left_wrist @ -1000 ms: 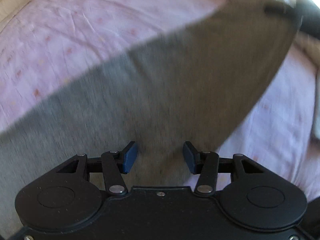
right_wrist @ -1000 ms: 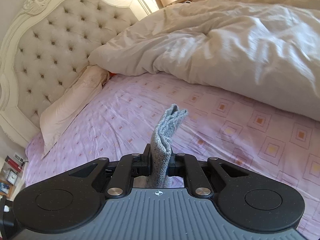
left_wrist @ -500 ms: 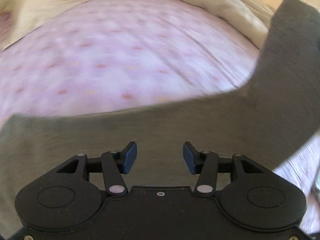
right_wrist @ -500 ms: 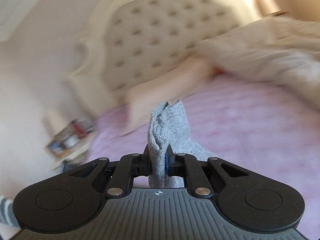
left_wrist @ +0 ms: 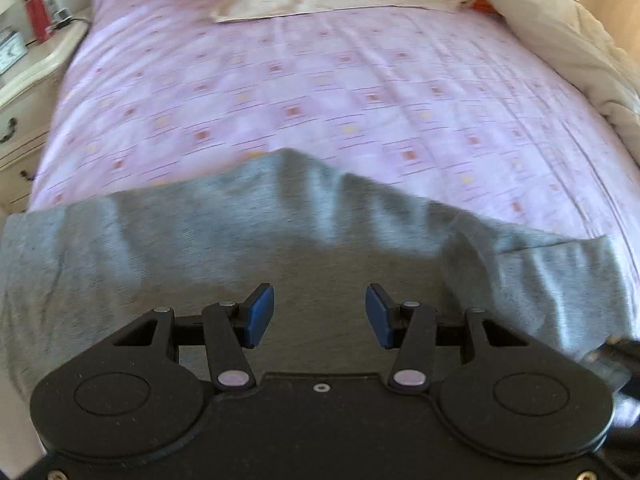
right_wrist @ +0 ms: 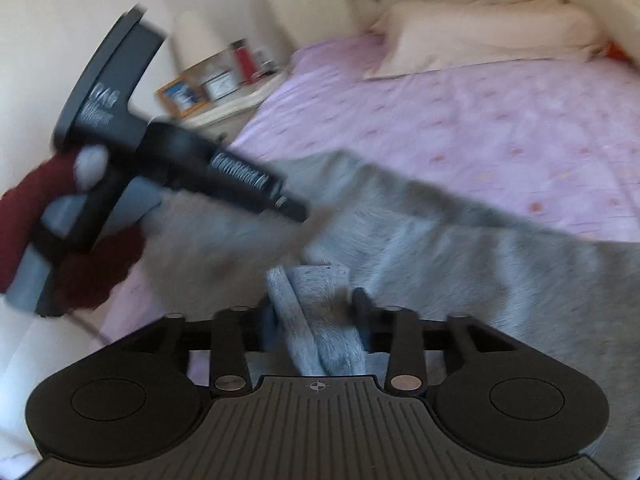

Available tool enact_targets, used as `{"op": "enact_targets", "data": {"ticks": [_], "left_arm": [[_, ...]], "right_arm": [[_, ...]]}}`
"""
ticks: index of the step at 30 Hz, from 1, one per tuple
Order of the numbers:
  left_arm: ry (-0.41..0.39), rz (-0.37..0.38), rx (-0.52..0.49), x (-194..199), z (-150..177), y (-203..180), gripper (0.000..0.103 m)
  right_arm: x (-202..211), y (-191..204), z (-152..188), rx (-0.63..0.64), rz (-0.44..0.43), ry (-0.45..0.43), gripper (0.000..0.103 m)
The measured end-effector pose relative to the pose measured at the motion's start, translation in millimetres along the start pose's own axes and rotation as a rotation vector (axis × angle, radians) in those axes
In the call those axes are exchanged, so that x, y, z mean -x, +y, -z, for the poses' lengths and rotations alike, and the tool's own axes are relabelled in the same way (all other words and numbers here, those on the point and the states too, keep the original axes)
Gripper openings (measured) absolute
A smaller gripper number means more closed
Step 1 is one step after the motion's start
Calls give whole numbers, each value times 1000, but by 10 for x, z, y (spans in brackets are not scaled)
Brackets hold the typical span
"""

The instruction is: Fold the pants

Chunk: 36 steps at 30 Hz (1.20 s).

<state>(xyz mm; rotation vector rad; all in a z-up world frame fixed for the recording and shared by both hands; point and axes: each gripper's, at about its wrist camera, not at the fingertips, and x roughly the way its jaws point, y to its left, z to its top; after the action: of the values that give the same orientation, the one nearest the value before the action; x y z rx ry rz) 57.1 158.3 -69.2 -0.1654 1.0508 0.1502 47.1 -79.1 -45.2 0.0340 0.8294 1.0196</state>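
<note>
Right wrist: tongs (right_wrist: pixel 316 320) straddle soft knit pants (right_wrist: pixel 460 264).

1. Our left tool (left_wrist: pixel 320 316) has its blue pads (left_wrist: pixel 259 315) spread wide apart, with nothing between them.
2. Our right tool (right_wrist: pixel 314 314) has its jaws parted somewhat, a bunch of grey pants (right_wrist: pixel 320 320) sitting between them.
3. From the right wrist, our left hand (right_wrist: pixel 60 216), in a dark red sleeve, grips the left tool's handle, left of the pants.

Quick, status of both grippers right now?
Left gripper: open, empty, over the gray pants.
Right gripper: jaws parted around a bunch of the pants; grip cannot be told.
</note>
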Motion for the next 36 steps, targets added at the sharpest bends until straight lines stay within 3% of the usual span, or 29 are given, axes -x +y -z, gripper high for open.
{"op": "enact_targets", "data": {"ticks": [2,4,7,9,14,17,19,22,27,31,36], "left_arm": [[-11,-6,7,20,-27,10,56],[-39,4,11,77,-49,0,56],[-84,27,0,208,-39,-35,56],[-80,75,-15,178,-58,-80,56],[-3,163,-134,142,172,-429,56],[100,176,-182,10,448,-551,57],[100,156,-194,1,623,-562,61],[72,140,-192,62,712,-555,63],[26,130,-19,188,627,-299,63],[-73,13,89,270,526,37,63],[-99,-94,218,224,445,595,63]], "right_arm": [[136,47,3,34,-45,-25,44],[274,19,-20,32,-34,-53,45],[462,-243,-54,-55,58,-81,45],[531,-449,-71,-101,171,-70,44],[634,-819,92,-134,395,11,38],[666,-762,175,-63,429,33,35],[660,-702,157,-47,447,53,36],[684,-613,32,-71,411,46,36],[504,-502,-211,-45,336,16,36],[300,-422,-354,-83,211,91,35],[-42,-251,-538,-53,94,246,28]]}}
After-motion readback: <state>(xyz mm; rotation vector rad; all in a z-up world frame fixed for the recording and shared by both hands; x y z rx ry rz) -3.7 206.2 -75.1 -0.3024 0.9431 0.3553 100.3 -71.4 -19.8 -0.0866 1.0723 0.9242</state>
